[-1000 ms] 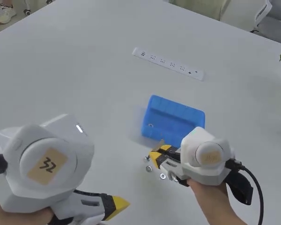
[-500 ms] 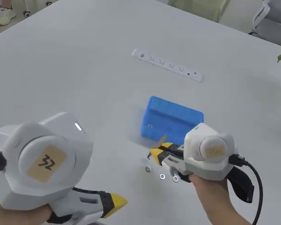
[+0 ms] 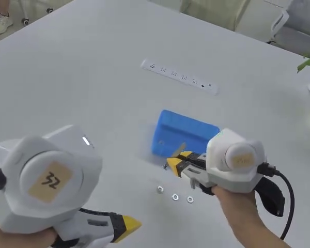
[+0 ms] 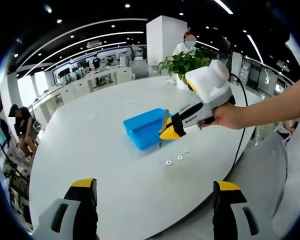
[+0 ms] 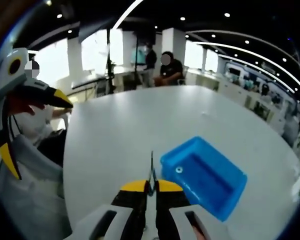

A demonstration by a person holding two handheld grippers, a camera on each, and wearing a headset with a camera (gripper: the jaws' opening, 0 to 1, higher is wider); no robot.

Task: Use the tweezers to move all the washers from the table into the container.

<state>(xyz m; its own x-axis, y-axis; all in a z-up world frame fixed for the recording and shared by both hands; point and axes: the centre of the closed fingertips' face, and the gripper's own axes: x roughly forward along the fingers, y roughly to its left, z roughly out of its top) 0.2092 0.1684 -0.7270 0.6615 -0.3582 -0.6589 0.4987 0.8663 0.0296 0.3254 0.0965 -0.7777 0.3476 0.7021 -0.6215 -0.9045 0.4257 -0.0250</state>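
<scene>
My right gripper [image 3: 173, 165] is shut on thin metal tweezers [image 3: 179, 150] and held above the table by the near edge of the blue container [image 3: 188, 132]. The right gripper view looks along the tweezers [image 5: 152, 174] to the container [image 5: 210, 192], which has one washer [image 5: 179, 170] inside. Three washers [image 3: 175, 197] lie in a row on the white table below the gripper. I cannot tell whether the tweezer tips [image 4: 160, 145] hold a washer. My left gripper [image 4: 152, 207] is open with nothing between its jaws, low at the near left [image 3: 125, 225].
A white power strip [image 3: 178, 77] lies on the table beyond the container. A potted plant [image 4: 182, 62] stands at the far table edge, with people and desks behind. Chairs stand past the table [image 3: 284, 20].
The right gripper with the tweezers has risen off the washers and moved toward the container. The three washers it covered now lie in the open. The left gripper stays put.
</scene>
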